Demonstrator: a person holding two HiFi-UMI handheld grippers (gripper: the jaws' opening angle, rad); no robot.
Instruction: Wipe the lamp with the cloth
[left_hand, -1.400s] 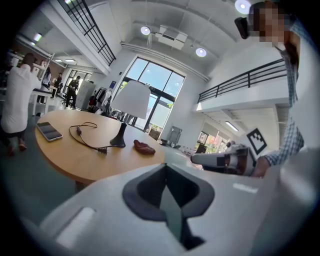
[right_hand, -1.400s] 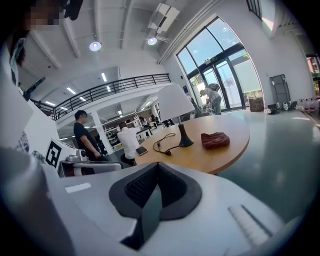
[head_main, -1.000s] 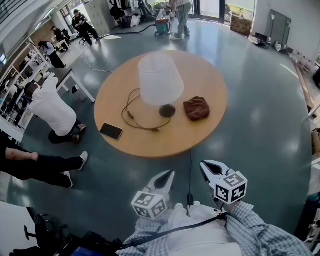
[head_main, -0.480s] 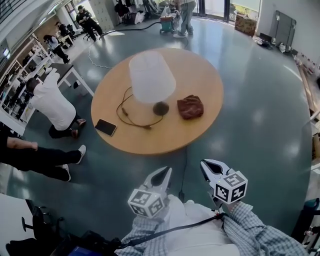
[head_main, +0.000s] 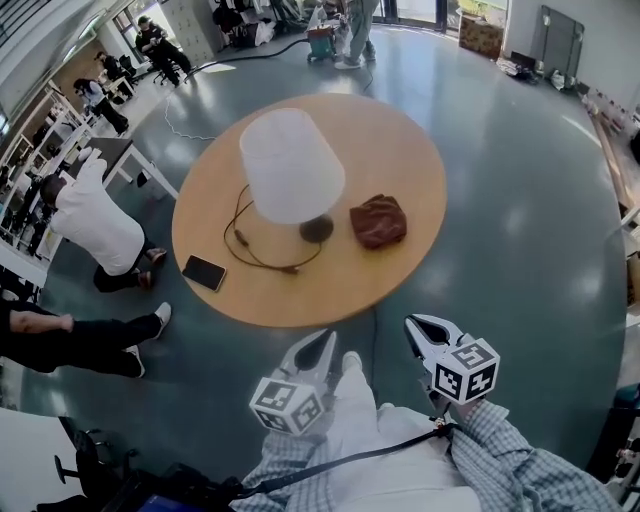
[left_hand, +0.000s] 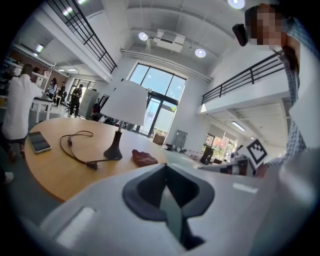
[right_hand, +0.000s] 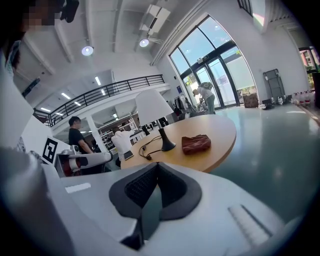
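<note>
Currently, the crumpled reddish-brown cloth (head_main: 378, 221) is seen at 12 o'clock, well apart from the closed, empty left gripper (head_main: 324, 342) and right gripper (head_main: 416, 327).

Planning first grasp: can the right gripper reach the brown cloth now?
Probably not: the right gripper, jaws shut, hangs short of the round table, and the brown cloth lies in from its edge. Nothing blocks the way; the lamp stands to its left.
</note>
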